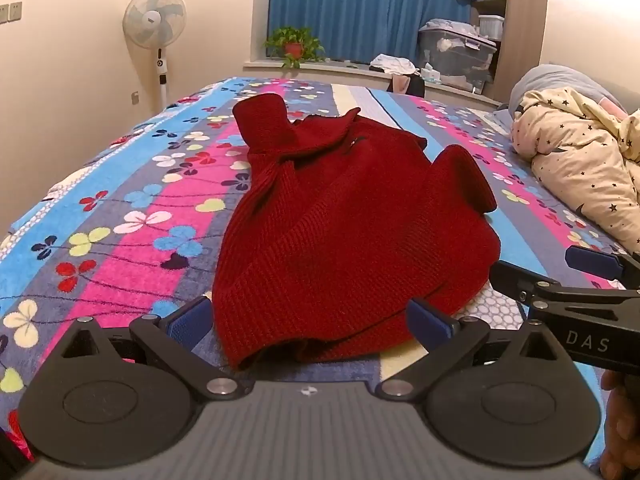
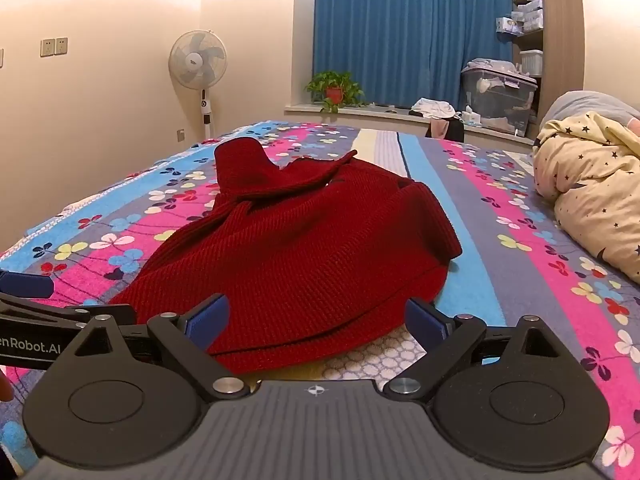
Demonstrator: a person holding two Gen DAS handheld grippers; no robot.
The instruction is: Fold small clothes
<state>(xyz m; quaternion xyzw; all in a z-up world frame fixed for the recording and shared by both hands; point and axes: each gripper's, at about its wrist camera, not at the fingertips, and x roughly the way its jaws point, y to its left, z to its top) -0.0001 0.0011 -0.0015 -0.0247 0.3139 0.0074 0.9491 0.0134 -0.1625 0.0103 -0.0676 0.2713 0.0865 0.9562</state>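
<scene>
A: Red knit sweater (image 1: 352, 232) lies rumpled mid-bedspread (image 1: 120, 216), hem nearest both tools, one sleeve poking up at the far end.

B: Tongs?

A: Left gripper (image 1: 310, 320) spread wide astride the hem, holding nothing. Right gripper (image 2: 316, 318) likewise apart, at the hem's right corner.

B: Handling?

A: Probably soft, limp, thick-ribbed, not slippery; it'll sag. I'd pinch both hem corners, through both layers.
</scene>
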